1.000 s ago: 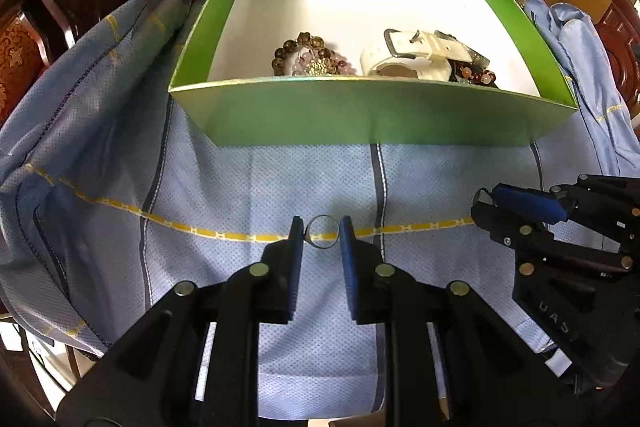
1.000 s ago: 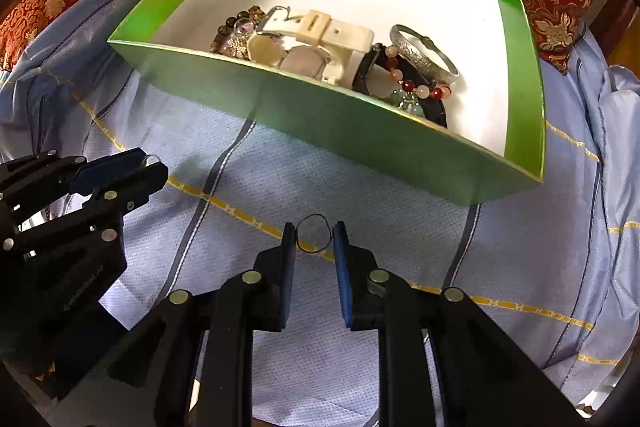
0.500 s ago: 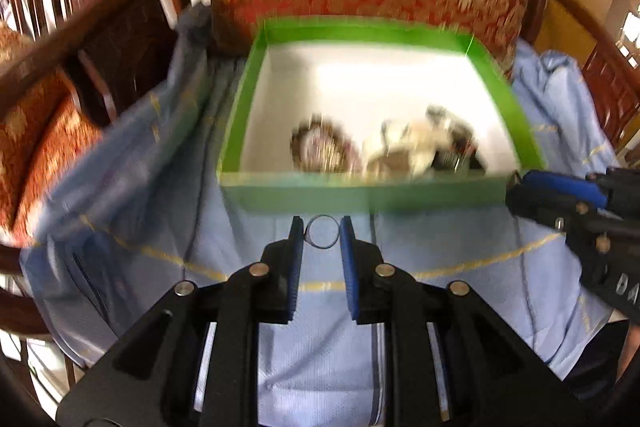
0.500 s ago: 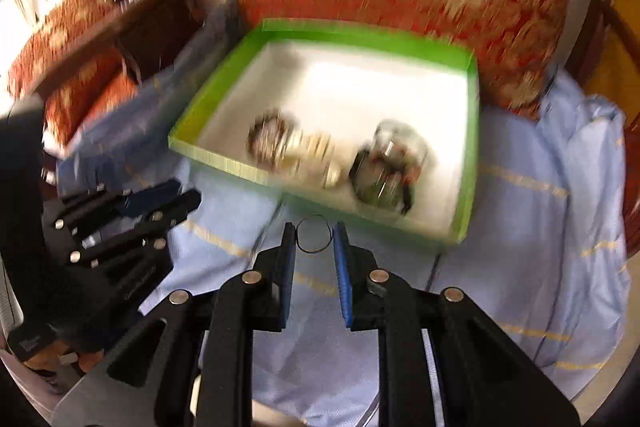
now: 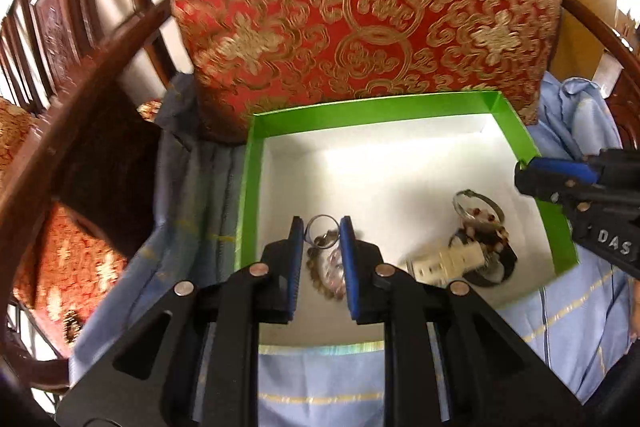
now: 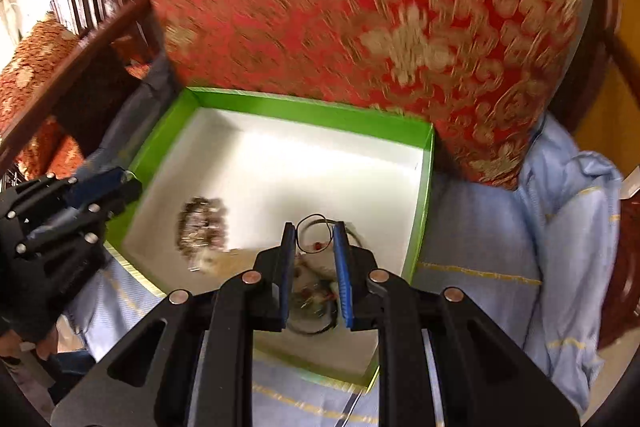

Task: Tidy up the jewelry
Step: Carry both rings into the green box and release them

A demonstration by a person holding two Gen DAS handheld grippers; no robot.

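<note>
**Two rings over the green box**

Red-and-gold cushion (image 5: 360, 7) is backing a blue cloth (image 6: 480, 227). Left claw (image 5: 321, 231) is pinching a silver ring (image 5: 320, 233) above the beaded bracelet (image 5: 326, 275) in the green box (image 5: 250, 187). Right claw (image 6: 314, 234) is gripping a thin dark ring (image 6: 315, 235) over the box's other jewelry, beside a white-strapped watch (image 5: 444, 263).
</note>
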